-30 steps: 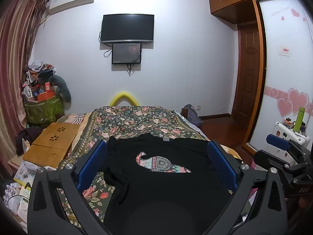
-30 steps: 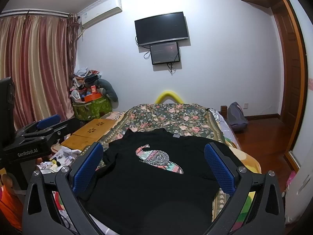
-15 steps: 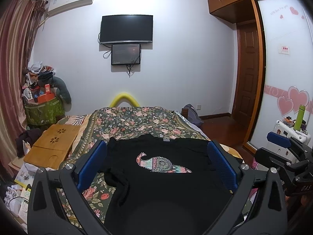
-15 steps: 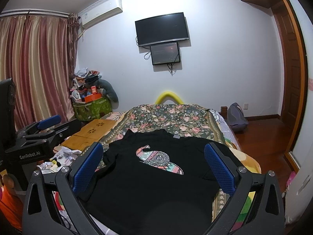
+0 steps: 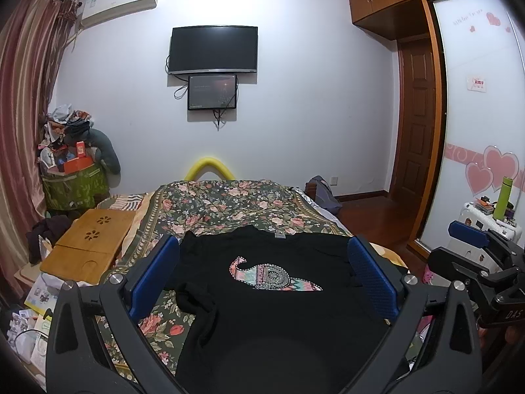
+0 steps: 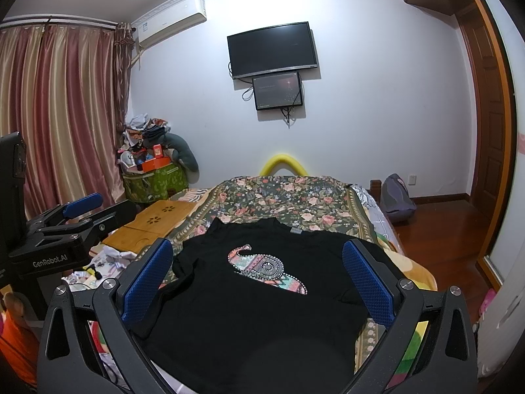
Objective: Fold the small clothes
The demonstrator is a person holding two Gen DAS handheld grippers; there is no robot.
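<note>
A black T-shirt (image 5: 279, 315) with a patterned elephant print (image 5: 274, 274) lies spread face up on the floral bedspread (image 5: 229, 203), collar toward the far wall. Its left sleeve (image 5: 193, 302) is bunched. My left gripper (image 5: 262, 262) hovers open above the shirt, blue pads wide apart, holding nothing. The right wrist view shows the same shirt (image 6: 256, 312) and print (image 6: 267, 267), with my right gripper (image 6: 259, 259) open over it and empty. Each gripper also shows at the edge of the other's view: the right gripper (image 5: 472, 239) and the left gripper (image 6: 82, 205).
A wooden lap tray (image 5: 88, 243) lies left of the bed, with clutter on the floor below it. A green basket piled with things (image 5: 72, 184) stands by the curtain. A white cart with a green bottle (image 5: 503, 200) stands at the right, before the wardrobe door.
Both views have shifted very slightly; the shirt lies as before and both grippers stay open and empty.
</note>
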